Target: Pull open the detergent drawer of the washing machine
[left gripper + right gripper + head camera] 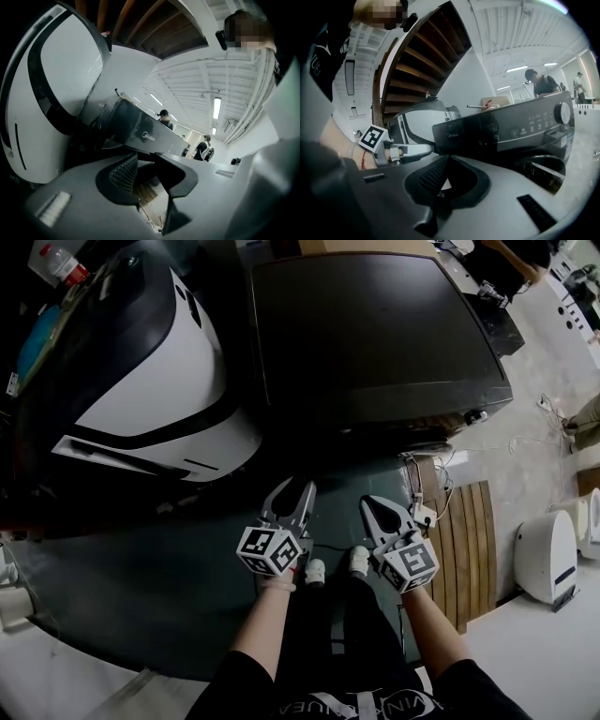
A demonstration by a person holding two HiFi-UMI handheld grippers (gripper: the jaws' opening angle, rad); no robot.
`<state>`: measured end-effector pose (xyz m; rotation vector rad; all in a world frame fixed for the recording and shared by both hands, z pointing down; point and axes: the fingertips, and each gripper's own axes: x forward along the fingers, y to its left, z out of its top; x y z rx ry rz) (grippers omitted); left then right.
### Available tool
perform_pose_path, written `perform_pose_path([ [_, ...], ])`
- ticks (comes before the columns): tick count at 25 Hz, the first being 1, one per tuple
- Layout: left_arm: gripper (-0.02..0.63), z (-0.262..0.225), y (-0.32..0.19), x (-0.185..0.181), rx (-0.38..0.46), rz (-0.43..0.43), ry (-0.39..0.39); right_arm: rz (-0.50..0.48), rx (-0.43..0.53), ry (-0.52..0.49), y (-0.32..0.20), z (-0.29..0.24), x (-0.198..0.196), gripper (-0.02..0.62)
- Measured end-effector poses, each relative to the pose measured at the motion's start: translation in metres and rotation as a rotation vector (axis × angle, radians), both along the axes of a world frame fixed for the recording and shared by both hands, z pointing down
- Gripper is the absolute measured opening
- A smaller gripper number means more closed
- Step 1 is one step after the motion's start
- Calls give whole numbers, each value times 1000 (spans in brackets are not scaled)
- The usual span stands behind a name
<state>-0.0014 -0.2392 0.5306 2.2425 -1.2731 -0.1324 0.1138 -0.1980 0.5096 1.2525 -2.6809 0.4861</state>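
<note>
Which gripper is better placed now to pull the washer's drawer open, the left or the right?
Left, probably. The left gripper has its jaws apart and points at the panel's logo end, where the drawer seems to be. The right gripper has its jaws together.

text: "Midea" | on: washing machine [140, 127] front | other print: unreadable

Button labels [539, 123] on the washing machine [487, 136] are too small to read.

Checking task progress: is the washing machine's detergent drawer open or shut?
Shut: the detergent drawer sits flush with the control panel, nothing sticking out.
</note>
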Motion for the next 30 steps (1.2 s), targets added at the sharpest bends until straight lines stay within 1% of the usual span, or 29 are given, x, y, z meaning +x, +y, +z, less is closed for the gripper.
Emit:
perform_pose_path([
  [3, 100, 9, -9, 2, -11, -26, 56, -17, -14, 0, -5, 14, -2, 14],
  [7, 100, 19, -23, 8, -14, -36, 130, -24, -19, 0, -11, 26, -8, 14],
  [9, 100, 21, -28, 8, -13, -57, 207, -21, -25, -11, -14, 31, -11, 14],
  [13, 100, 25, -37, 4, -12, -112, 393, -16, -38, -25, -17, 41, -12, 14],
  [15, 100, 26, -42, 3, -8, -134, 454, -23, -46, -21, -17, 49, -14, 14],
  [19, 107, 28, -52, 0, -3, -144, 504, -27, -61, -26, -16, 59, -18, 14],
  [23, 135, 32, -61, -4, -7, -168, 602, -30, -70, -29, -15, 65, -18, 13],
  [27, 149, 32, -67, -3, 0, -156, 645, -21, -81, -36, -15, 71, -18, 14],
  [30, 155, 29, -70, -1, 21, -137, 676, -11, -98, -32, -14, 74, -19, 14],
])
